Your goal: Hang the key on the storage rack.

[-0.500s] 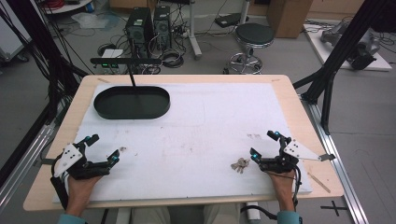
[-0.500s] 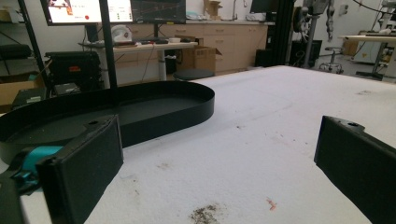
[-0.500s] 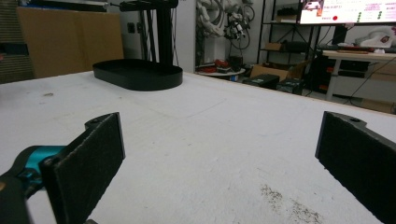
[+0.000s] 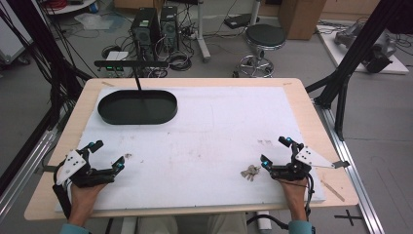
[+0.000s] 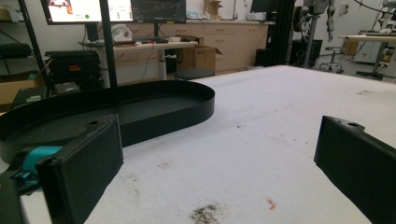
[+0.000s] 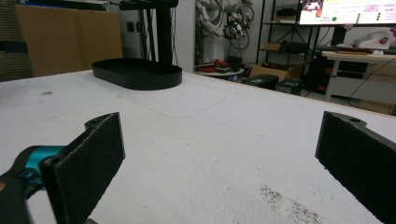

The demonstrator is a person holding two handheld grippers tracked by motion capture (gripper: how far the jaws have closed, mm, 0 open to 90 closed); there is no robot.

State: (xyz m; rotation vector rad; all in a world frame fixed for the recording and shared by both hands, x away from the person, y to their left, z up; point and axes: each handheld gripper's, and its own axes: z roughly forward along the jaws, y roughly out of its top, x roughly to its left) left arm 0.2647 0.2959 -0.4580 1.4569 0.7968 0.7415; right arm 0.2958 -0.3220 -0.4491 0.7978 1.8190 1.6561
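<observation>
In the high view, a wooden bench (image 4: 311,112) covered by a white mat (image 4: 219,126) takes up the middle of the frame. A black oval tray (image 4: 137,107) lies at the mat's upper left, with a thin black post rising from it. At lower left, the left claw (image 4: 106,155) rests on the mat with its jaws spread wide, nothing between them, held by a hand (image 4: 84,197) coming in from the bottom edge. At lower right, the right claw (image 4: 275,152) is likewise spread and empty, held by the other hand (image 4: 294,191). A small bunch of keys (image 4: 250,171) lies on the mat just to the left of the right claw's nearer jaw, close to it but outside the gap.

In the left gripper view, the two black jaws stand far apart at the lower corners. The oval tray (image 5: 140,109) sits at middle left, beyond the left jaw. A dark smudge (image 5: 205,213) marks the mat at bottom centre.

In the right gripper view, the jaws are again wide apart over bare mat. The tray (image 6: 137,73) lies far off at upper left.
</observation>
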